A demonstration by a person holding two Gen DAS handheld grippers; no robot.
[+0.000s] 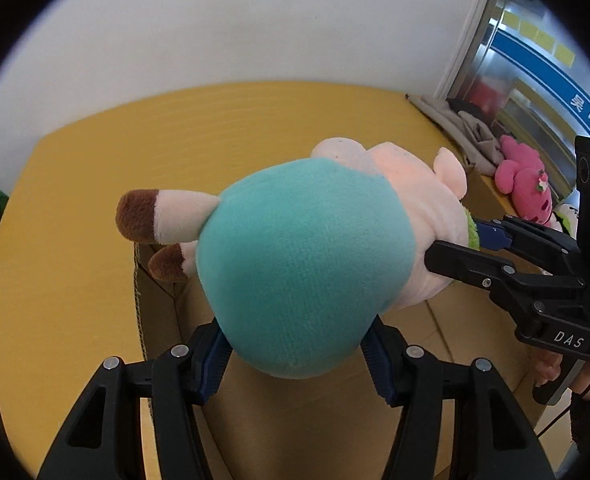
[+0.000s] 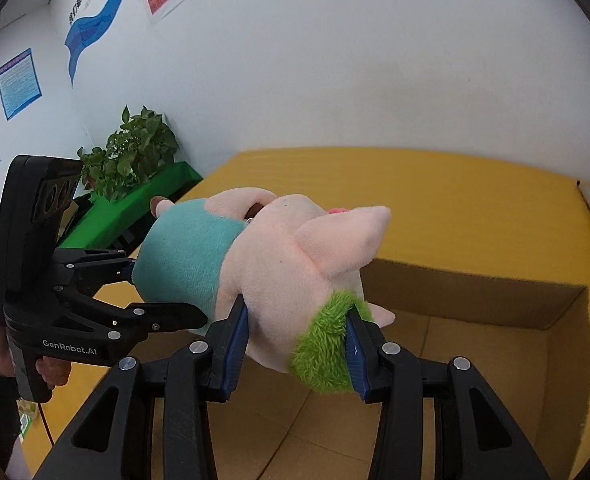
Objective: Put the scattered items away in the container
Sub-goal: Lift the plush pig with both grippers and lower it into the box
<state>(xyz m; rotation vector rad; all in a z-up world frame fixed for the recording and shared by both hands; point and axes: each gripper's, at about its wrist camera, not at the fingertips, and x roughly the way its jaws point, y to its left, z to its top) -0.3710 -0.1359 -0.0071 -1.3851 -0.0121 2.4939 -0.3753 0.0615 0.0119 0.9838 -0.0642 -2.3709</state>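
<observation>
We hold the soft, light plush pig above the cardboard box, left tool clamped on its teal belly, right tool on its head.

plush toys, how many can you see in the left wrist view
2, maybe more: a pig held over the cardboard box, and a pink one at the right edge. A white-green shape beside it may be another.

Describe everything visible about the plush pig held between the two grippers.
The pale pink plush pig is soft and fuzzy, with a teal body, brown-tipped legs, pointed ears and a shaggy green tuft at its head. It hangs roughly level above the open brown cardboard box. The left gripper clamps its teal rear; the right gripper clamps its head.
</observation>
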